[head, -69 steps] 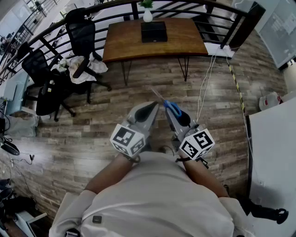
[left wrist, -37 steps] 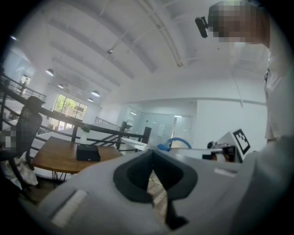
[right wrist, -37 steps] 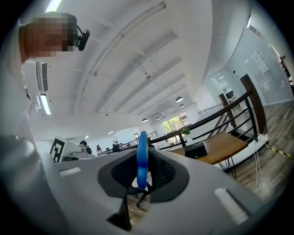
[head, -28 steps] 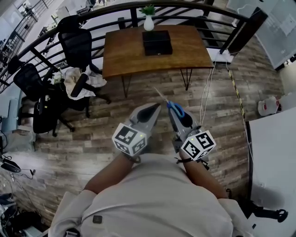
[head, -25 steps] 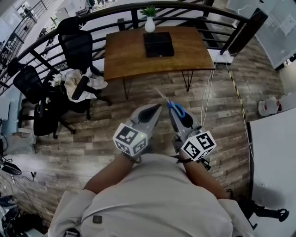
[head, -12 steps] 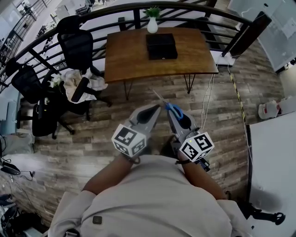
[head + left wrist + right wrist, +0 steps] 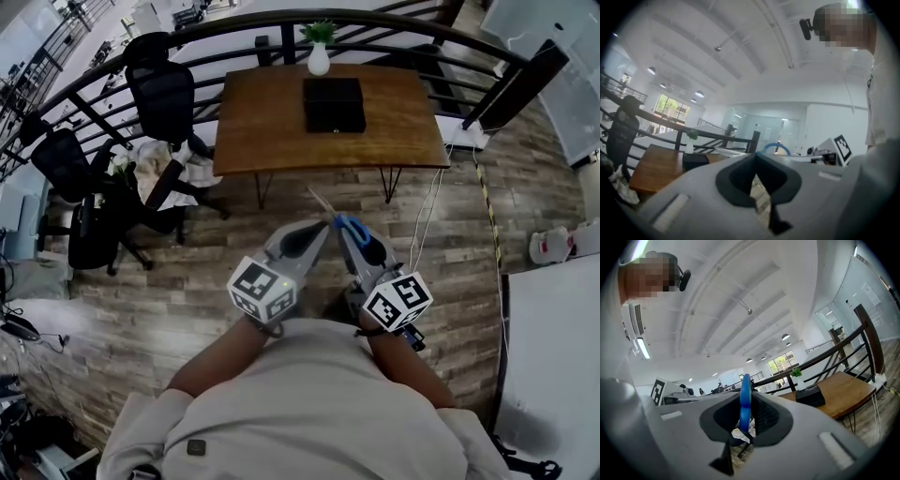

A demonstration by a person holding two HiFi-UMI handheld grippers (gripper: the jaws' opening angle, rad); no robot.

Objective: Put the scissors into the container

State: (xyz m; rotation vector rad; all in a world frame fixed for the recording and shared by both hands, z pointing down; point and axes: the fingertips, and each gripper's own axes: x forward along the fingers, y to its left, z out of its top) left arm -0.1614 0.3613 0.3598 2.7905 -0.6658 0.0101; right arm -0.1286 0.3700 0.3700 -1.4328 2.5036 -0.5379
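My right gripper [image 7: 348, 226] is shut on the blue-handled scissors [image 7: 353, 228]; the thin blades stick out up and to the left. In the right gripper view the blue handle [image 7: 745, 399] stands upright between the jaws. Close beside it, my left gripper [image 7: 320, 231] has its jaws together with nothing in them, and the scissors' handle loop [image 7: 777, 147] shows just past its tips. The black container [image 7: 334, 103] sits on a wooden table [image 7: 262, 122] ahead, and shows as a dark box [image 7: 810, 395] in the right gripper view. Both grippers hang over the plank floor, short of the table.
A white vase with a plant [image 7: 319, 58] stands behind the container. A black railing [image 7: 234, 23] curves behind the table. Black office chairs [image 7: 169, 89] with clothes [image 7: 155, 159] stand at the left. Cables [image 7: 427, 206] trail on the floor; a white surface [image 7: 553, 356] lies at the right.
Both grippers, side by side, have moved forward toward the table, which now sits lower and larger in the head view. The scissors stay held the same way.
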